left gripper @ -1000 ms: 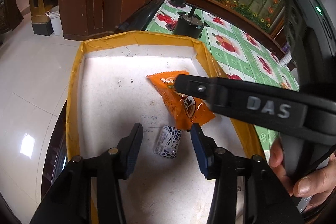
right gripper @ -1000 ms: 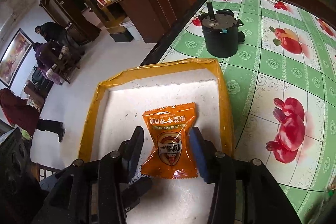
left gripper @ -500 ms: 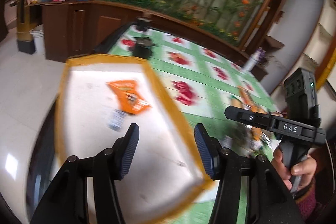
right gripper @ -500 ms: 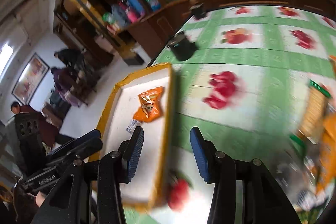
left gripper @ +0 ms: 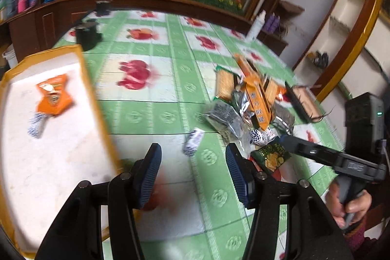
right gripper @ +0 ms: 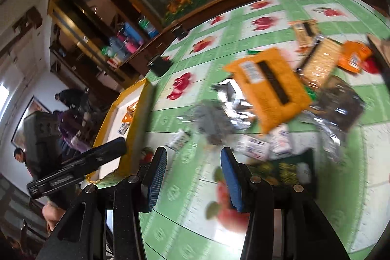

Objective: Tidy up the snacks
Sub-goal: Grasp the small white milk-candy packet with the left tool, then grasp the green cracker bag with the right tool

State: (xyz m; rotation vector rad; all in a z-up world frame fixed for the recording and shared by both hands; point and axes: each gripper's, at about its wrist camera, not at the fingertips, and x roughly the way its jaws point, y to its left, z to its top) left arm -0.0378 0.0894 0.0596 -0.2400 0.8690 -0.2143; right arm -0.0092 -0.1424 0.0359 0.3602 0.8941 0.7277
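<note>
Left wrist view: both grippers, left [left gripper: 192,172] and right [right gripper: 193,177], gape empty over the tablecloth [left gripper: 170,99], snack pile [left gripper: 251,99] ahead, tray [left gripper: 80,60] leftward

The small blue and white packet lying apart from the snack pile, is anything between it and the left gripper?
Nothing visible. The small blue and white packet lies alone on the green tablecloth, just ahead of the open left gripper. The snack pile sits beyond and right of it, off that line.

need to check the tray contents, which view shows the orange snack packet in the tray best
Left wrist view: the orange snack packet lies fully visible on the tray. The right wrist view shows only a sliver of it behind the tray's yellow wall.
</note>
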